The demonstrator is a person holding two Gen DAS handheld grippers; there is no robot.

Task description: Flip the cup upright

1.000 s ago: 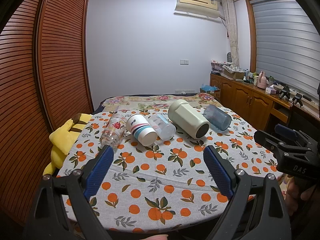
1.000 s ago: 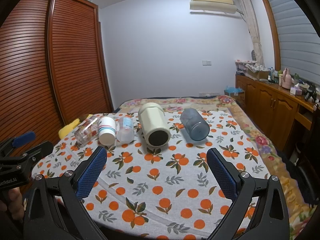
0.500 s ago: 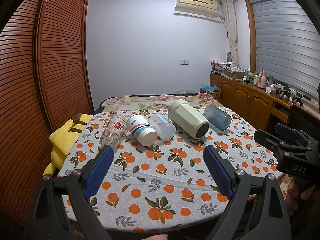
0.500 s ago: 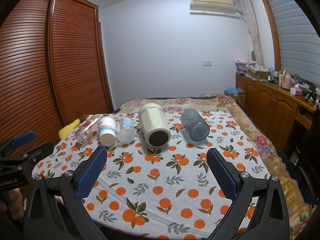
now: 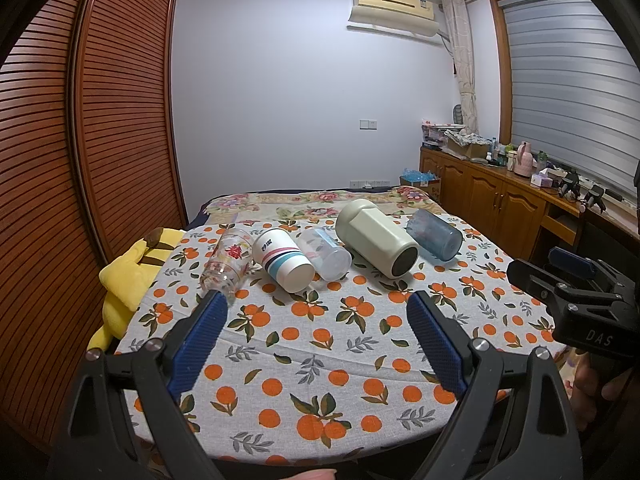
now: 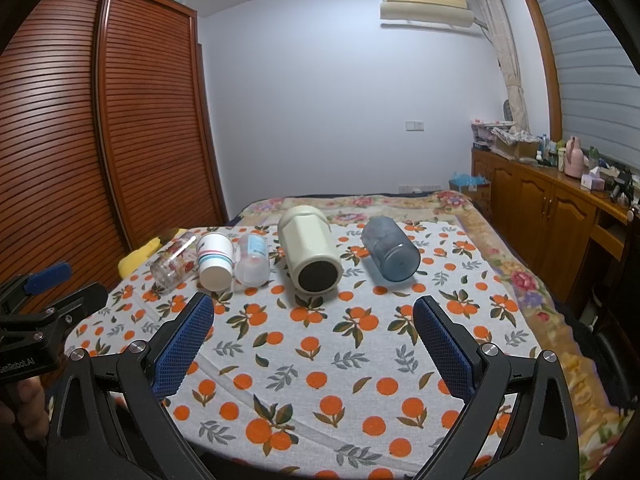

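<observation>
5 cups [image 6: 314, 254] lie on side, mouths twd grippers, ahead of both. L gripper [image 5: 316, 330] & R gripper [image 6: 314, 336] wide open, empty.

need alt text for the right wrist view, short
Five cups lie on their sides in a row on an orange-print tablecloth, the big cream cup in the middle. The open right gripper frames them, empty.

No visible change across the earlier pictures and now. Same framing in both wrist views, down to the cups' places on the tablecloth [image 5: 320, 344]. Nothing shifted, tipped or lifted; nothing come or gone.
</observation>
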